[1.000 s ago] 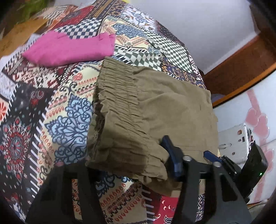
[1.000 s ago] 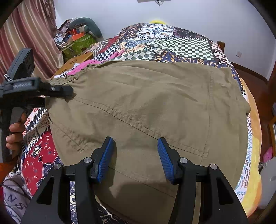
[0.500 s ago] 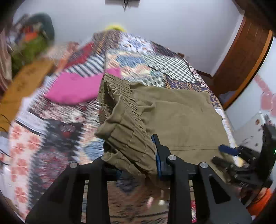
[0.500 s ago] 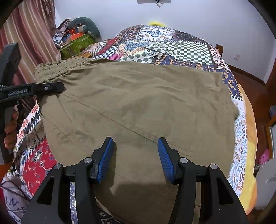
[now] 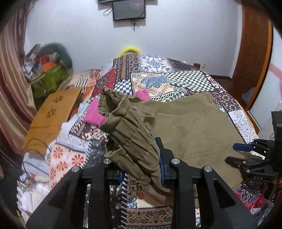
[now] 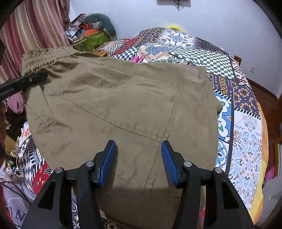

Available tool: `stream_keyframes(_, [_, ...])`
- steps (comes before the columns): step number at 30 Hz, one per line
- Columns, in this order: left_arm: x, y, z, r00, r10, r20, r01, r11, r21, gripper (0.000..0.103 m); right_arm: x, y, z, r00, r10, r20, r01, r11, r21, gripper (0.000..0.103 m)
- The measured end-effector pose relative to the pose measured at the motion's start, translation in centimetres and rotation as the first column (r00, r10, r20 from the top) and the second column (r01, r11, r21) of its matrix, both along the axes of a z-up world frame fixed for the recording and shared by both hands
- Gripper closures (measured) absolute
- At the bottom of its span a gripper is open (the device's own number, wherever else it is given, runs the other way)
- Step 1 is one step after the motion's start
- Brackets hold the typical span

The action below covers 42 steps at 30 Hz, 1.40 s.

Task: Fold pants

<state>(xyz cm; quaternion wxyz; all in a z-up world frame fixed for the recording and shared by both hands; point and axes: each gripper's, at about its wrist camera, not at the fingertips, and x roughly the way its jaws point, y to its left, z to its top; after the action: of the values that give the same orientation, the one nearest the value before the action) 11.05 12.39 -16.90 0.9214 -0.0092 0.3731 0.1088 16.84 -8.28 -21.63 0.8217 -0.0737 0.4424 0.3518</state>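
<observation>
Olive-green pants [image 6: 123,105] lie partly folded on a patchwork bedspread [image 6: 202,52]. My left gripper [image 5: 141,163] is shut on the elastic waistband [image 5: 126,126] and holds that end lifted off the bed; the lifted waistband also shows in the right wrist view [image 6: 45,56], with the left gripper's finger [image 6: 31,80] on it. My right gripper [image 6: 138,162] is open, its blue pads [image 6: 107,162] just above the near part of the pants, holding nothing. It also shows in the left wrist view [image 5: 246,153] at the right edge.
A pink garment [image 5: 95,111] lies on the bed behind the waistband. A wooden board [image 5: 52,114] and a heap of bags [image 5: 51,70] stand left of the bed. A wall-mounted screen [image 5: 129,9] hangs behind. A wooden door frame [image 5: 253,61] is at the right.
My left gripper has closed on the waistband and lifted it up off the bed. The pants' far edge has drawn nearer in the right view. My right gripper has stayed open in place.
</observation>
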Motion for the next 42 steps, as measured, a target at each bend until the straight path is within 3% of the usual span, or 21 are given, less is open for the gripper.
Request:
stream_keyframes(9, [1.4,-4.6,2.7,0.988,-0.137,0.072,0.135,0.99,0.031,0.074,0.2,-0.1,-0.3,1.0,-0.005,-0.031,0.006,1.0,0.022,0.053])
stream_keyframes(21, [3.5,-10.1,3.5,0.956,-0.288,0.057,0.285,0.957,0.054,0.075,-0.3,-1.5,0.6,0.999,-0.031,-0.018,0.032,0.999,0.044,0.053])
stream_keyframes(32, [5.4,-14.6,2.4,0.918,-0.397,-0.012,0.397,0.917,0.039,0.076,0.3,-9.2,2.0,0.975,-0.222,0.012,0.221,0.973,0.065,0.053])
stream_keyframes(42, [6.8,-19.2,-1.3,0.859,-0.487,-0.156,0.493,0.87,-0.001,0.077,-0.2,-13.6,2.8,0.947,-0.322,0.014,0.319,0.943,0.099,0.053])
